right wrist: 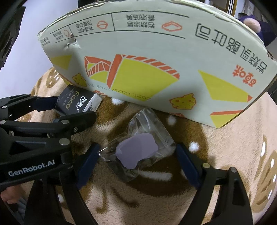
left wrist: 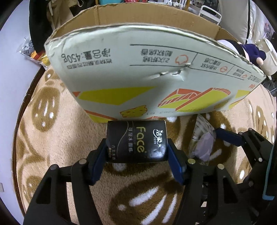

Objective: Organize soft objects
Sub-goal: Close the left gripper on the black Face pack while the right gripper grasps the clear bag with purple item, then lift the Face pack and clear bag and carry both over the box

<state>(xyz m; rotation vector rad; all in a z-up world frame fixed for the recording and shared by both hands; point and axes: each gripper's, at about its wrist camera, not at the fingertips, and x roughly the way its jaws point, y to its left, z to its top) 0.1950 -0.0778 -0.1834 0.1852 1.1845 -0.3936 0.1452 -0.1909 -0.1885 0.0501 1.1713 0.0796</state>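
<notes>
A black pack of "Face" tissues (left wrist: 136, 140) lies on the beige and brown fleece blanket (left wrist: 58, 131), just in front of a printed cardboard box (left wrist: 138, 72). My left gripper (left wrist: 136, 145) is shut on the pack, with a blue pad against each side. The right wrist view shows the same grip (right wrist: 75, 108) at the left. A clear plastic bag holding a pale purple piece (right wrist: 136, 150) lies to its right. My right gripper (right wrist: 137, 147) stands open around the bag, its pads at the bag's two edges. One of its blue fingers (left wrist: 226, 136) shows beside the bag (left wrist: 202, 143).
The box's pale wall (right wrist: 155, 52), printed in yellow and orange, rises close behind both items, with brown flaps (left wrist: 138, 15) open at the top. A plush toy in dark purple (left wrist: 251, 52) lies behind the box on the right. Shiny packets (left wrist: 32, 52) sit at the far left.
</notes>
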